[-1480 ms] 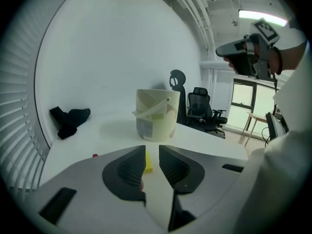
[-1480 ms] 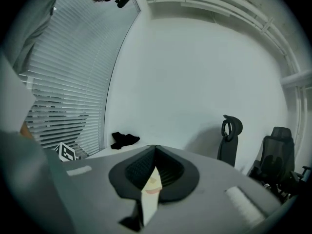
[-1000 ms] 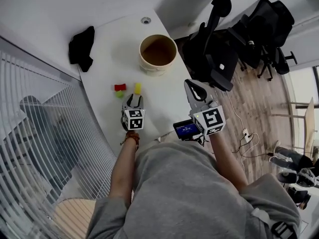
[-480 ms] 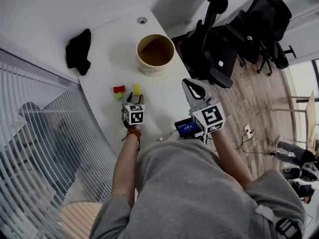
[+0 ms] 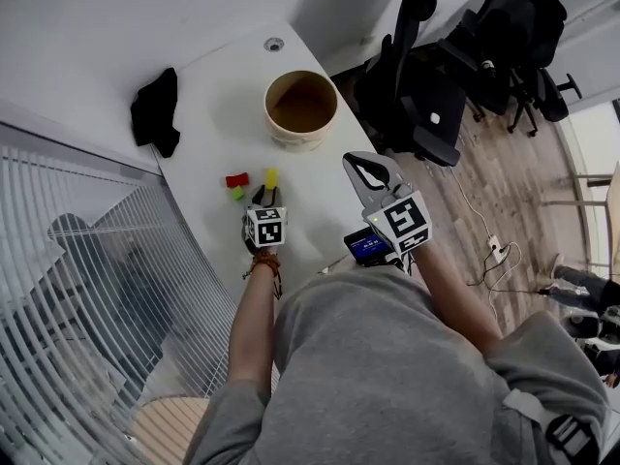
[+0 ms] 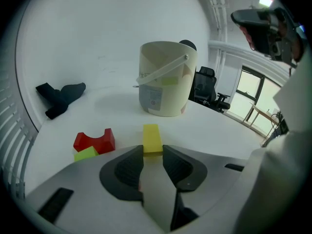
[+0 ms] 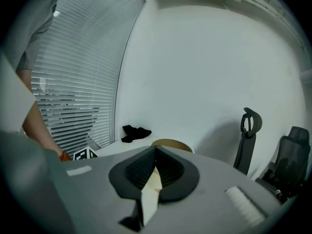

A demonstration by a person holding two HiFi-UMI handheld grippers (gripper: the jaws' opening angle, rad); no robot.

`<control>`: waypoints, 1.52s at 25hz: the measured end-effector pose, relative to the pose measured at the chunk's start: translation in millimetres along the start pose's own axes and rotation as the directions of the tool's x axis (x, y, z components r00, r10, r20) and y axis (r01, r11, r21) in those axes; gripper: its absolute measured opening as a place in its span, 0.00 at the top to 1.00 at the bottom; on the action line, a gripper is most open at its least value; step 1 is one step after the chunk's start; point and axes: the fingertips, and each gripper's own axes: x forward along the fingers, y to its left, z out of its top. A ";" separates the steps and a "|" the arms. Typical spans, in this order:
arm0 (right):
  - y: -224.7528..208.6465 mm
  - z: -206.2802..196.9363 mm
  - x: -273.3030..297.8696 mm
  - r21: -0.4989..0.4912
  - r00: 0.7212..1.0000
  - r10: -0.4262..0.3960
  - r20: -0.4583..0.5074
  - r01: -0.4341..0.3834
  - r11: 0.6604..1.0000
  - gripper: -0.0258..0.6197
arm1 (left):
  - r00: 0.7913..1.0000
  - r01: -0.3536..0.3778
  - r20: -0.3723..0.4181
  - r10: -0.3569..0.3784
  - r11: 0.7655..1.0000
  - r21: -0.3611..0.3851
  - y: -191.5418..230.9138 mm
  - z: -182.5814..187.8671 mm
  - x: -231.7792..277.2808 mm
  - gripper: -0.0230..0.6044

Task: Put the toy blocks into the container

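Left gripper (image 6: 153, 150) jaws have just been closing; now narrow, the tips seem to pinch the near end of the yellow block (image 6: 151, 135). Block is on the table (image 6: 219, 130), short of the bucket (image 6: 168, 79). Right gripper (image 7: 155, 150) closed, empty. Risk: tip-only grip, so the block may pivot or slip on lift and drop outside the bucket. Red block (image 6: 95, 141) and green block (image 6: 86, 153) untouched.

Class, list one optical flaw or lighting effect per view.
Head view: fisheye bows the blinds and the table. Left gripper view: black vignetted corners, block sharp, window bright. Right gripper view: black corners, dimmer, blinds bowed too.
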 end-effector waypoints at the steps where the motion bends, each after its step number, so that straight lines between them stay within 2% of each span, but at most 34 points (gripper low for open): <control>1: -1.6 -1.7 1.7 0.004 1.000 -0.001 -0.001 0.001 1.000 0.94 | 1.000 0.003 0.006 -0.003 1.000 -0.008 -0.7 1.9 -1.6 0.76; 9: -23.1 -27.1 8.8 0.043 0.999 -0.036 -0.024 0.037 0.998 0.94 | 0.997 0.014 0.070 -0.013 1.000 -0.026 -5.3 13.7 -16.7 0.77; 17: -29.5 -28.0 13.0 0.060 0.999 -0.038 -0.012 0.039 0.997 0.94 | 0.989 0.016 0.150 -0.011 1.000 -0.027 -5.1 43.2 -41.2 0.77; 22: -31.7 -28.5 13.9 0.072 0.999 -0.039 -0.004 0.040 0.997 0.94 | 0.974 0.019 0.224 -0.011 0.999 -0.033 -6.2 72.6 -58.6 0.76; 29: -33.4 -34.4 10.1 0.076 0.999 -0.041 -0.014 0.042 0.996 0.94 | 0.945 0.036 0.327 -0.028 0.999 -0.018 -14.6 121.8 -86.1 0.76; 38: -36.1 -33.9 1.7 0.097 0.999 -0.047 -0.006 0.047 0.994 0.94 | 0.920 0.063 0.389 -0.048 0.998 -0.025 -26.4 160.6 -111.3 0.76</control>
